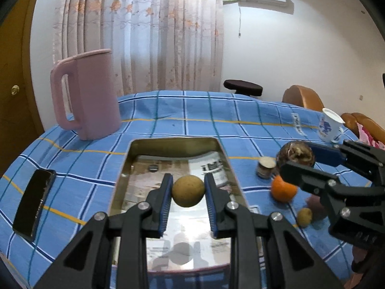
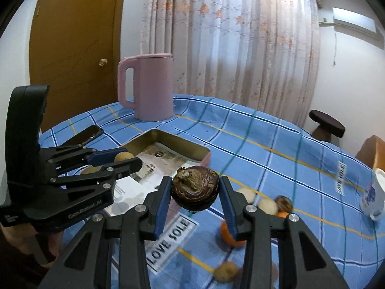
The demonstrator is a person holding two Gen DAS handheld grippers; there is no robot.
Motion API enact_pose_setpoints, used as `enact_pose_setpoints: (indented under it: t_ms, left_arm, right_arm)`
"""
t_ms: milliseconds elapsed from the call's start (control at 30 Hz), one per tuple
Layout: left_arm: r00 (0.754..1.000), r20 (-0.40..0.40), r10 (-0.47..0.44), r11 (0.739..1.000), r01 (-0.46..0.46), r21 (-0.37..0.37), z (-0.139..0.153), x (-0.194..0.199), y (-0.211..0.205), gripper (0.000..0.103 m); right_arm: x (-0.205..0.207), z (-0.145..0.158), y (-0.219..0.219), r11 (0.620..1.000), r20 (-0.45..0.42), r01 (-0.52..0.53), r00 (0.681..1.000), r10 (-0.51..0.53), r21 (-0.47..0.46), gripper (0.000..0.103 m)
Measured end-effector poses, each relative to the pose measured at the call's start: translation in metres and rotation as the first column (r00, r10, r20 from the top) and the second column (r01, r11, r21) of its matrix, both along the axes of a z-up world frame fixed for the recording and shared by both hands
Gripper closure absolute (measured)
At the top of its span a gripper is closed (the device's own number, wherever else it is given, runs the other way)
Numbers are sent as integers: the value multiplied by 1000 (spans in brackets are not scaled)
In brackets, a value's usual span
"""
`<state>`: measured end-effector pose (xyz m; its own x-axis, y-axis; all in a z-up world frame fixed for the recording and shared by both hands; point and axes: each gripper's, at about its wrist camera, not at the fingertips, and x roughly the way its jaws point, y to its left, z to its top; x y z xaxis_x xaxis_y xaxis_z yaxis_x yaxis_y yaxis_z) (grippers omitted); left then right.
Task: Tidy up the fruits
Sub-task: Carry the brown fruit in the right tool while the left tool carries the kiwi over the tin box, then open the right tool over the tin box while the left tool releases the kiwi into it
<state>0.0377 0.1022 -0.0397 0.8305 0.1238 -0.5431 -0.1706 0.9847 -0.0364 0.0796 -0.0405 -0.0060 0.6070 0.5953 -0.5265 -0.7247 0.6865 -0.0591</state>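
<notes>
Two tools each clamp one fruit, left tool (image 1: 188,191) a tan round fruit (image 1: 188,191), right tool (image 2: 195,193) a dark brown wrinkled fruit (image 2: 195,187), above "LOVE SOLE" tablecloth (image 2: 264,144).

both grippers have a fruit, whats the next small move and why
Probably lower the left gripper a little and open it. Its pads are clamped on the small tan round fruit, which already hangs over the open metal tin, so release should drop it inside. The right gripper, holding the dark brown fruit, is beside the tin over the tablecloth.
</notes>
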Motion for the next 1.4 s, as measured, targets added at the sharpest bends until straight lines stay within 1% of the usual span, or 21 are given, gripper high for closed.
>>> enact_pose_setpoints:
  t_ms: [233, 400, 667, 867, 1200, 1233, 1300, 1333, 1367, 1400]
  left_arm:
    - [999, -17, 29, 1000, -29, 4, -4, 11, 20, 75]
    - [999, -26, 42, 999, -42, 7, -5, 16, 31, 75]
    - [998, -41, 48, 999, -48, 12, -7, 19, 42, 75]
    - [997, -69, 47, 999, -48, -3, -12, 25, 49, 75]
    - [994, -95, 55, 998, -55, 4, -20, 27, 53, 75]
    - [994, -95, 57, 998, -57, 7, -21, 26, 53, 73]
    - [994, -95, 50, 999, -49, 15, -21, 25, 52, 55]
    - [995, -92, 37, 999, -36, 11, -21, 23, 50, 51]
    - [996, -83, 29, 999, -28, 15, -19, 20, 48, 41]
    - [997, -69, 43, 998, -40, 44, -17, 17, 44, 33]
  right_arm:
    - [7, -6, 28, 999, -11, -33, 999, 33, -10, 61]
    - [13, -16, 44, 999, -37, -42, 998, 42, -8, 61]
    - [16, -28, 55, 999, -61, -51, 997, 50, -17, 61]
    - [16, -35, 65, 997, -74, -65, 995, 63, -34, 61]
    - [14, -51, 83, 991, -101, -99, 991, 90, -91, 61]
    - [13, -52, 84, 990, -100, -101, 991, 91, -96, 61]
    - [11, -53, 87, 988, -96, -105, 991, 95, -110, 54]
    - [8, -52, 88, 987, -88, -118, 990, 108, -109, 43]
    - [6, -51, 88, 987, -80, -121, 990, 113, -106, 34]
    - [3, -50, 87, 987, -71, -123, 991, 117, -104, 34]
